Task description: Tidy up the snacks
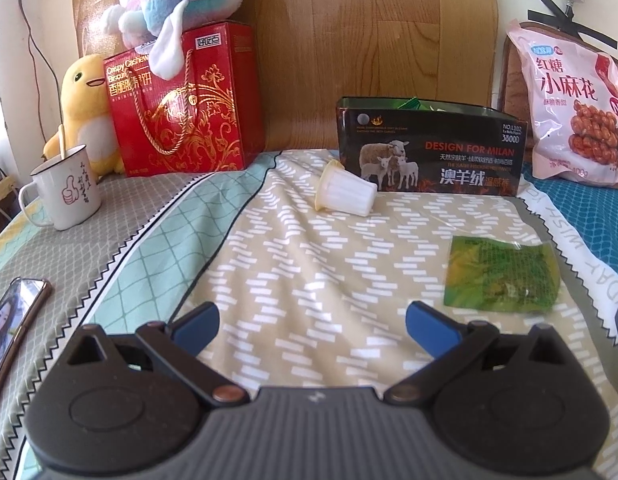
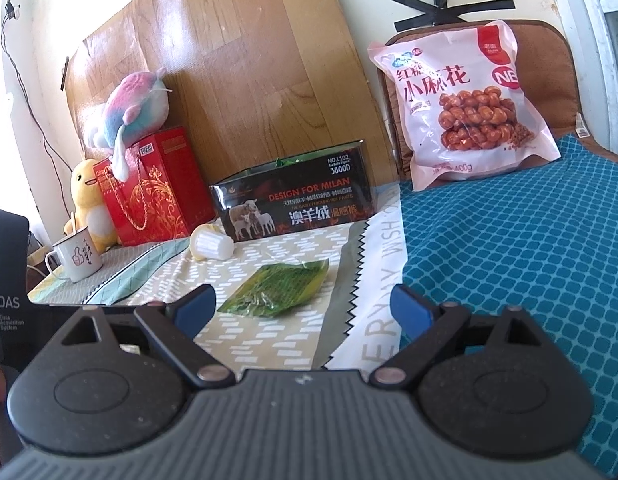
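Left wrist view: the left gripper (image 1: 312,322) has its jaws wide apart w/ nothing between them, hanging low over the bed cover (image 1: 301,264). The green snack packet (image 1: 503,276) lies flat toward the right edge of the cover, just off the right finger. The white jelly cup (image 1: 346,193) lies on its side, touching or almost touching the front of the dark box (image 1: 429,148) near the back edge. A cup on its side can roll away if it gets bumped. Right wrist view: the right gripper (image 2: 303,306) is wide apart too, holding nothing, w/ the green snack packet (image 2: 278,289) just ahead of its left finger. The packet is thin and slick, so the fingers may slide over it or pinch the cover too. Something green pokes out of the dark box (image 2: 297,204), maybe more packets, hard to tell. The big pink snack bag (image 2: 465,108) leans at the back right corner and could flop over.
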Motion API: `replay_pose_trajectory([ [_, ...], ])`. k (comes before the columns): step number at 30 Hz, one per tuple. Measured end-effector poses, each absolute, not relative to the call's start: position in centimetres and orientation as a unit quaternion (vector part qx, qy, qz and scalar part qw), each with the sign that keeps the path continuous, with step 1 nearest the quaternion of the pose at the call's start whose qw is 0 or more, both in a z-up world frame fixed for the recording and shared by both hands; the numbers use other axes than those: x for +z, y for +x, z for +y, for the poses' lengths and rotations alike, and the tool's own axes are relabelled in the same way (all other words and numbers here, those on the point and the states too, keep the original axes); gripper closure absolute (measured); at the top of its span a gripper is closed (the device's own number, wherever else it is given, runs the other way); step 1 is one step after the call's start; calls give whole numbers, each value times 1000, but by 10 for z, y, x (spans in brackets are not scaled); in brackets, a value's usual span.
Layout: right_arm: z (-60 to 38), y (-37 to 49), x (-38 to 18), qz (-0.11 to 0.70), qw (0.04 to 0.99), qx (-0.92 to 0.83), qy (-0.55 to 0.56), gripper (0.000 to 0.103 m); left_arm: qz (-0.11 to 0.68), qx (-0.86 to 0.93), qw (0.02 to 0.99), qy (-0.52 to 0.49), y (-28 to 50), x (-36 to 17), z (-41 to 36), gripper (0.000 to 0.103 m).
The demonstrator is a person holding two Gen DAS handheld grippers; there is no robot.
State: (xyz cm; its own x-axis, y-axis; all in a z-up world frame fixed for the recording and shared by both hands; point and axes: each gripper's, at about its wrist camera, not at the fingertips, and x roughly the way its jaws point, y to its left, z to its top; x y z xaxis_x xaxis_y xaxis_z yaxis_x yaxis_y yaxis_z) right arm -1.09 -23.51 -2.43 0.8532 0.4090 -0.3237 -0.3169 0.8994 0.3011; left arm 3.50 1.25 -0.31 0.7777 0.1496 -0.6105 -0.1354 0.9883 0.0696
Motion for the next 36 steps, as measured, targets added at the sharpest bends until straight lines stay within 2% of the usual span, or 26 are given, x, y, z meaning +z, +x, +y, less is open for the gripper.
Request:
replay_pose_trajectory([
  [7,-238,1,-22,234,935,231,135,9,337,24,941,-6,37,-4,18,0],
  [12,-248,18,-12,260,914,268,157,34,338,-56,937,-62,44,10,27,0],
  [15,-249,32,-9,276,905,286,153,45,350,-113,924,-106,59,19,31,1],
  [18,-249,51,-13,301,898,285,150,54,375,-153,906,-123,80,18,28,15],
  [20,-251,65,-18,316,891,286,157,57,390,-175,894,-132,94,13,25,27],
  [22,-250,79,-26,338,881,285,165,57,411,-201,877,-145,107,4,22,30],
  [24,-247,86,-31,343,872,302,174,58,399,-216,879,-145,111,-1,18,30],
  [25,-242,87,-32,345,871,306,168,61,398,-223,877,-148,112,-2,17,28],
  [28,-232,86,-32,342,873,318,142,81,391,-243,875,-151,111,-4,14,28],
  [29,-230,87,-35,349,864,329,149,90,389,-241,877,-146,110,-3,13,32],
  [30,-228,86,-36,350,863,331,151,92,390,-242,877,-142,109,-2,12,35],
  [32,-226,84,-34,342,871,325,137,94,391,-252,872,-153,108,-1,14,52],
  [33,-226,84,-33,338,873,322,138,94,393,-255,869,-158,107,1,15,55],
  [35,-228,85,-31,335,877,313,142,96,390,-255,871,-158,105,6,16,71],
  [36,-230,86,-29,335,878,309,148,97,386,-260,871,-158,105,11,16,76],
])
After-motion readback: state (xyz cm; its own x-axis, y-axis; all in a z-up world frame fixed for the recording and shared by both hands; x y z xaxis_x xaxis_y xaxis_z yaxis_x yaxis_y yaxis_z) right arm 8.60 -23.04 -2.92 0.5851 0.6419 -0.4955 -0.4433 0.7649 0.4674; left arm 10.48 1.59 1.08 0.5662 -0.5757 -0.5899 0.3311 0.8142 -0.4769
